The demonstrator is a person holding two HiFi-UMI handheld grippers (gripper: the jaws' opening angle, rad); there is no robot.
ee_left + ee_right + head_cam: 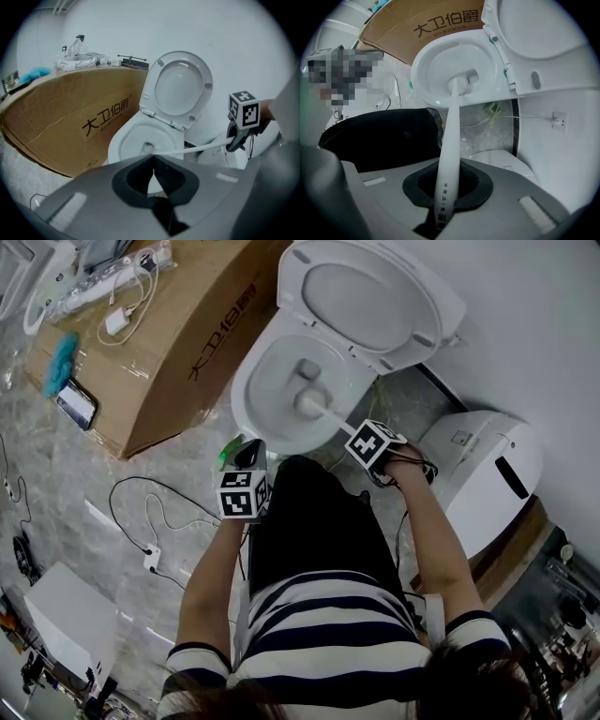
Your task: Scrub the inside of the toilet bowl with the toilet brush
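Note:
The white toilet bowl (272,357) stands open, its lid (370,292) tipped back against the wall. My right gripper (361,435) is shut on the white toilet brush handle (449,154), at the bowl's near right rim. The brush head (307,401) rests low inside the bowl, near the drain (457,85). My left gripper (246,454) hovers by the bowl's near left rim, shut and with nothing in it. The left gripper view shows the bowl (136,136), the handle (197,149) crossing in from the right, and the right gripper (236,137).
A big cardboard box (178,343) with cables and tools on top lies close to the toilet's left. A second white toilet unit (487,465) stands at the right by the wall. Cables (150,521) trail over the marble floor; a white box (70,615) sits lower left.

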